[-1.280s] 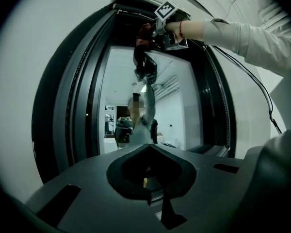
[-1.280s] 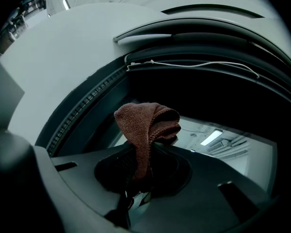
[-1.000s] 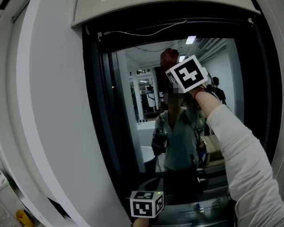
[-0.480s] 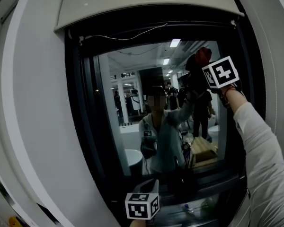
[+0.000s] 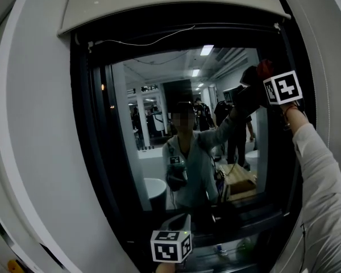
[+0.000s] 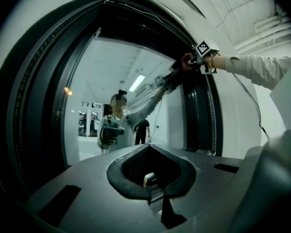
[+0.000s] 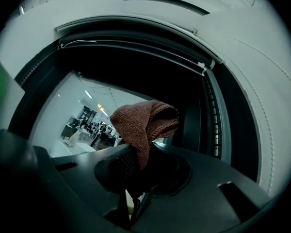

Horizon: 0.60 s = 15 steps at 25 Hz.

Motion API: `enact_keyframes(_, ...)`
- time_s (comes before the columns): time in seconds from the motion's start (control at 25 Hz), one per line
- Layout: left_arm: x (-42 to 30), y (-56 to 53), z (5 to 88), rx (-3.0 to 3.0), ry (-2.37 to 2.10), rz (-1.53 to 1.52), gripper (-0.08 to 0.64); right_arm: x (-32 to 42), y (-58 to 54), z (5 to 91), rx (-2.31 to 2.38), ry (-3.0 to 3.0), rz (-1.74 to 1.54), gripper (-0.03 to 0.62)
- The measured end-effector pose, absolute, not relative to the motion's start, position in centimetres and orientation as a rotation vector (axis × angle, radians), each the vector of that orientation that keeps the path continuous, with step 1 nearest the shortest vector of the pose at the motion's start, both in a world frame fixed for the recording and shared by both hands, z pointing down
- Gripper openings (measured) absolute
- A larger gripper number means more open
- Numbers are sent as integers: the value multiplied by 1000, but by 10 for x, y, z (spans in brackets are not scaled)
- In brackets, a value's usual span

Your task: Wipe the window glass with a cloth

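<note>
Brown cloth (image 7: 144, 123) up at the top right of the window glass (image 5: 131, 152)

The cloth is a bunched fold pinched between the closed jaws of the right gripper (image 7: 137, 171), its loose end standing past their tips and meeting its own reflection on the pane, close by the dark window frame (image 5: 85, 152). A pale sleeve (image 5: 324, 181) reaches up behind it. The left gripper (image 6: 155, 195) hangs low before the bottom of the glass, jaws drawn together with nothing between them

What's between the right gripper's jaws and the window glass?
The reddish-brown cloth, clamped in the right gripper, bunched toward the window glass; the right gripper view shows it.
</note>
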<state>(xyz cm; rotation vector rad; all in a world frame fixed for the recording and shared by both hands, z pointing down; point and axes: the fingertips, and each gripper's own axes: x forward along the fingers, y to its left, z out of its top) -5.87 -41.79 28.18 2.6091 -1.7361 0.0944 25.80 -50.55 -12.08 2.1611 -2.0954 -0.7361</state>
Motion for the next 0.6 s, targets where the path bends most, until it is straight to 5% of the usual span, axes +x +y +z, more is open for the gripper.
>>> enact_keyframes(0.6,-59,-409,282,2607,-1747,98,5,231,-474,-108,2154,-2140,-843,51)
